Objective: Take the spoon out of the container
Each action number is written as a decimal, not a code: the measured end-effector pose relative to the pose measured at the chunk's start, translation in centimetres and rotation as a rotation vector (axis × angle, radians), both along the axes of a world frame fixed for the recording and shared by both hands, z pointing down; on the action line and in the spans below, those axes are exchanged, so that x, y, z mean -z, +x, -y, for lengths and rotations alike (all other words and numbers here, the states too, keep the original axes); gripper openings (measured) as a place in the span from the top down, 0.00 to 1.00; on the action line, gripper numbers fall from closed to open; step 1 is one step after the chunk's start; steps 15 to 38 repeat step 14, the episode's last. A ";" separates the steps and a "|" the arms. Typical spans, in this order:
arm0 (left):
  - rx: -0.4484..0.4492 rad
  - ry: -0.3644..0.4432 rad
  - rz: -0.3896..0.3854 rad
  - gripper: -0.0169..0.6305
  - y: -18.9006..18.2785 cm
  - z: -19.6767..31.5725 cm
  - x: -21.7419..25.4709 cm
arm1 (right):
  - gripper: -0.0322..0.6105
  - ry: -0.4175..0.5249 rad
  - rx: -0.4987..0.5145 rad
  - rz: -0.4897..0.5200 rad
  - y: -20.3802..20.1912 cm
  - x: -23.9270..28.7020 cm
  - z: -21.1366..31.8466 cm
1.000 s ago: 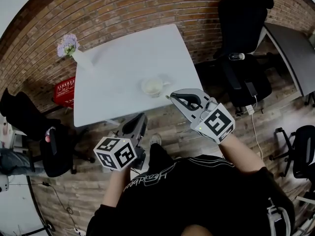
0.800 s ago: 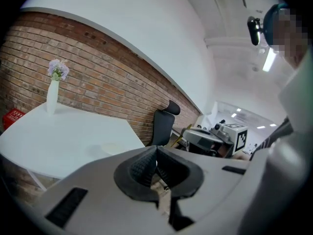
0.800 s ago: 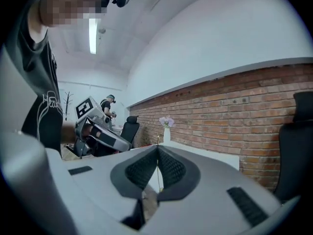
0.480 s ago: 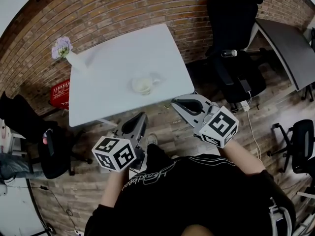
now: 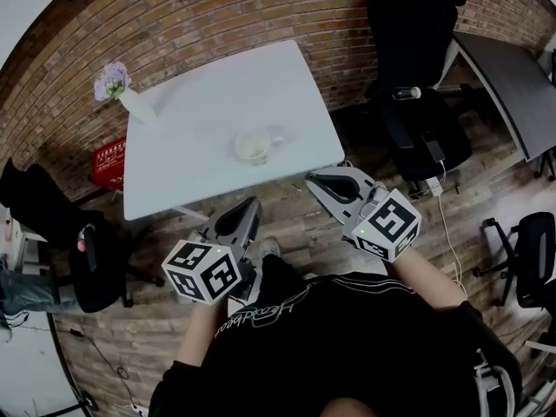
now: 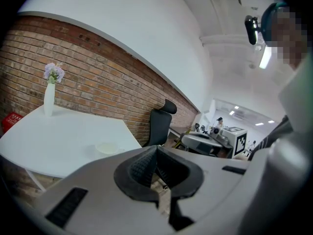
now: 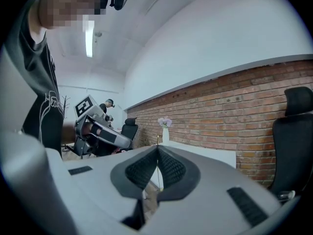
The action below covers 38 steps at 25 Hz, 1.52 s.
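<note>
A small pale container (image 5: 253, 148) stands on the white table (image 5: 200, 102) near its front edge, and shows as a low pale bowl (image 6: 106, 147) in the left gripper view. Something pale juts from its right rim; it is too small to tell as a spoon. My left gripper (image 5: 255, 201) hangs over the wooden floor short of the table, shut with nothing in it (image 6: 156, 147). My right gripper (image 5: 307, 178) sits just off the table's front right corner, also shut and empty (image 7: 158, 146). Both are well clear of the container.
A white vase with purple flowers (image 5: 122, 89) stands at the table's far left corner. Black office chairs (image 5: 417, 68) and a grey desk (image 5: 512, 85) are on the right, a red crate (image 5: 110, 159) and another chair (image 5: 52, 224) on the left. A brick wall runs behind.
The right gripper has drawn back a little from the table's edge toward the person. The left gripper has barely moved, and the head view has shifted slightly.
</note>
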<state>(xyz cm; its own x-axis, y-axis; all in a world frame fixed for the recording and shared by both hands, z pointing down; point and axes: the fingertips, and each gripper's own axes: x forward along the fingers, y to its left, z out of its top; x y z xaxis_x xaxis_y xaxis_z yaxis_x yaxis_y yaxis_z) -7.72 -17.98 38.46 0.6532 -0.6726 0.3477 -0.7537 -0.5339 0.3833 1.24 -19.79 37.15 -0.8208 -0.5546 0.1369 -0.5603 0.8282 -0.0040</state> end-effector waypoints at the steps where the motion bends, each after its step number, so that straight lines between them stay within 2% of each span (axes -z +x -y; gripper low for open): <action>1: -0.001 0.001 0.000 0.97 0.0 -0.1 0.0 | 0.95 0.001 -0.001 0.001 0.0 0.0 0.0; 38: -0.003 -0.002 -0.007 0.97 -0.6 -0.6 0.0 | 0.95 -0.010 0.000 0.013 -0.9 -0.3 -0.5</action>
